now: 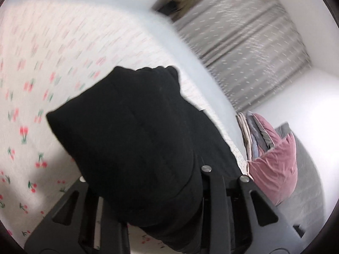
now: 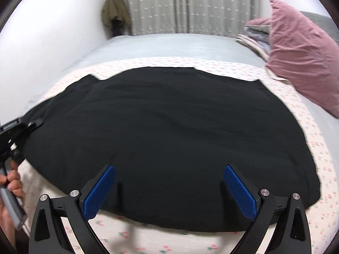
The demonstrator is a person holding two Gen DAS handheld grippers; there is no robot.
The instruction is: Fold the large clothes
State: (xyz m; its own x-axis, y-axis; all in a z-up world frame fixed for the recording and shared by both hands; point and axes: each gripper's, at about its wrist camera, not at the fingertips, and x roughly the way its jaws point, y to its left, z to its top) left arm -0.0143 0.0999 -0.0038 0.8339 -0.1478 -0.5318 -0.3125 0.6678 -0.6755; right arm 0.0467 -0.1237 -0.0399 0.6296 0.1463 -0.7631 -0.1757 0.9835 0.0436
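Observation:
A large black garment (image 2: 165,127) lies spread flat on the cherry-print sheet (image 2: 313,148) of a bed. My right gripper (image 2: 169,188) is open, its blue pads (image 2: 99,192) just above the garment's near edge, holding nothing. My left gripper (image 1: 161,194) is shut on a bunched fold of the black garment (image 1: 131,139), which is lifted and drapes over the fingers, hiding their tips. The left gripper and the hand holding it show at the right wrist view's left edge (image 2: 12,135), at the garment's left side.
A pink pillow (image 2: 300,53) and a stack of folded bedding (image 2: 256,36) sit at the bed's right far corner. A grey curtain (image 2: 190,6) and a hanging olive jacket (image 2: 115,10) are behind the bed. White wall on the left.

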